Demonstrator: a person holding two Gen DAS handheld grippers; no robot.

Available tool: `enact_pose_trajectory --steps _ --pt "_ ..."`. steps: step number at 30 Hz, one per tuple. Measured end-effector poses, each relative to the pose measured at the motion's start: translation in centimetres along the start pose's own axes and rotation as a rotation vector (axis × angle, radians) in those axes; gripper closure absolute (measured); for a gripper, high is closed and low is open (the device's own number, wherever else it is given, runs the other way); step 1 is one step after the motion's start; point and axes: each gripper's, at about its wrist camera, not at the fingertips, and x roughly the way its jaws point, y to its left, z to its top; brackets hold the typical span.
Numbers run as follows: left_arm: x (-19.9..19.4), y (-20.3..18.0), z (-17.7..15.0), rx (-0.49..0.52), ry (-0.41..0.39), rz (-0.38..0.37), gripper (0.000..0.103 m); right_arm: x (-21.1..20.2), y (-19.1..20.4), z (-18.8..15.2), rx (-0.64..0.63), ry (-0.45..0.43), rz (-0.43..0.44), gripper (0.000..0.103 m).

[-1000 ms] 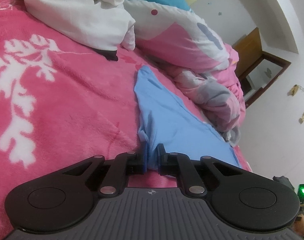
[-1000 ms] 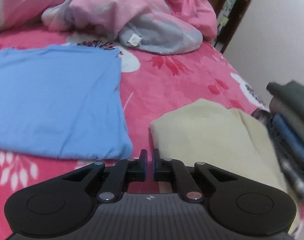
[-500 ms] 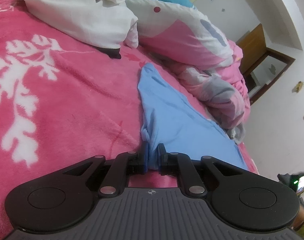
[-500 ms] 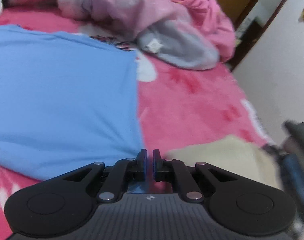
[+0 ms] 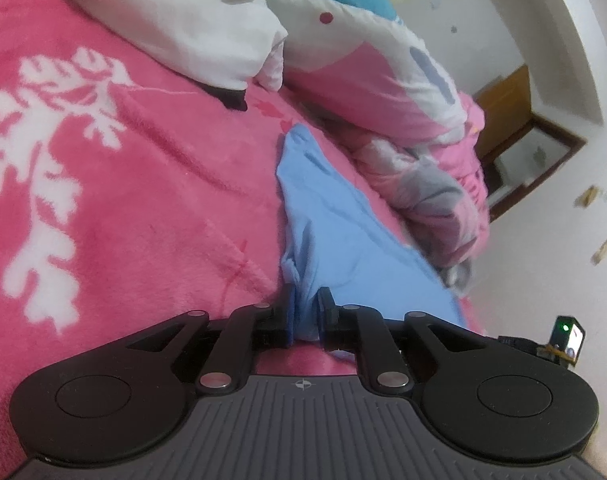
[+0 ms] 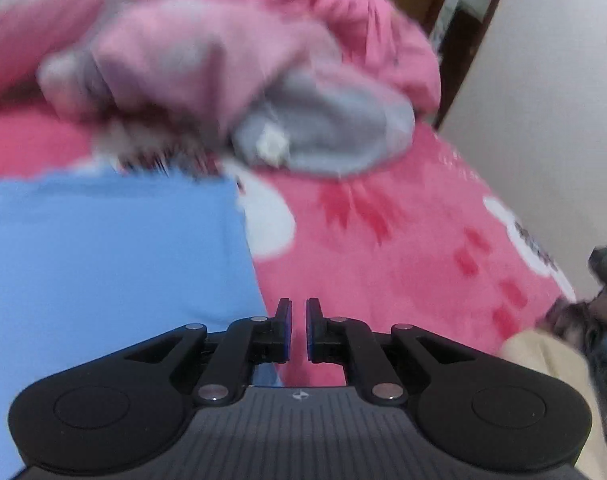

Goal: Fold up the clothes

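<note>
Pink blanket (image 5: 123, 200) bed: left wrist view has the left gripper (image 5: 305, 312) clamped on the blue shirt (image 5: 343, 232) edge, so keep it taut, while the blurry right wrist view shows the right gripper (image 6: 298, 330), jaws nearly together on nothing, beside the shirt's edge, needing to grab it.

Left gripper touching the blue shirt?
Touching. Left wrist view: the left gripper has a bunched edge of the blue shirt pinched between both fingers.

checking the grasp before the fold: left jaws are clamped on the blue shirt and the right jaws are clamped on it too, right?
Not quite. The left gripper is clamped on the blue shirt, but the right wrist view shows the right gripper holding nothing, its jaws nearly closed beside the shirt's edge.
</note>
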Motion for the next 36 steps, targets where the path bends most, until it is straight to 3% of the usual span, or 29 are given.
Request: enact_pose_trajectory --steps 1,2,4,5,7,9,12,15,20,22,25,29,30,33,36 --pt "-0.3 0.0 0.1 -0.006 -0.004 -0.01 0.077 -0.7 -0.1 0.4 0.015 -0.014 -0.013 0.095" --pt "-0.7 -0.2 0.1 0.001 -0.005 -0.022 0.069 -1.8 0.2 0.8 0.031 -0.028 0.032 0.095" --pt "-1.5 -1.0 -0.1 0.063 0.01 -0.071 0.038 -3.9 1.6 1.5 0.047 -0.046 0.148 0.094" --pt "-1.7 -1.6 -0.3 0.114 0.022 -0.085 0.034 -4.7 2.7 1.8 0.045 -0.047 0.212 0.092" --pt "-1.7 -2.7 -1.2 0.214 0.043 -0.035 0.034 -6.4 4.8 2.4 0.04 -0.05 0.34 0.085" --pt "-1.4 -3.1 -1.8 0.248 0.043 0.012 0.034 -7.5 8.5 2.8 -0.009 -0.02 0.462 0.083" --pt "-1.3 -2.5 -1.5 0.158 0.011 -0.003 0.035 -8.7 13.5 3.2 -0.037 0.051 0.629 0.08" --pt "-0.6 -1.8 -0.9 0.09 -0.019 0.001 0.047 -8.5 18.7 4.3 -0.038 0.145 0.752 0.064" --pt "0.3 -2.2 -0.8 0.114 -0.025 0.037 0.062 -6.1 27.9 7.3 -0.114 0.242 0.796 0.056" --pt "0.4 -2.1 -0.8 0.111 -0.028 0.042 0.069 -4.8 30.8 7.9 -0.153 0.268 0.763 0.056" --pt "0.5 -1.8 -0.8 0.098 -0.024 0.042 0.088 -2.6 34.6 8.6 -0.194 0.318 0.703 0.054" --pt "0.8 -1.8 -0.9 0.083 -0.029 0.03 0.092 -0.3 38.0 8.2 -0.247 0.387 0.621 0.053" --pt "0.8 -1.9 -1.0 0.083 -0.031 0.028 0.093 0.1 38.8 7.9 -0.267 0.401 0.606 0.049" --pt "0.5 -2.4 -1.3 0.106 -0.054 0.004 0.095 -0.1 40.0 7.3 -0.324 0.388 0.569 0.047" --pt "0.0 -3.1 -1.7 0.158 -0.102 -0.036 0.096 -0.5 40.1 7.1 -0.342 0.37 0.54 0.055"
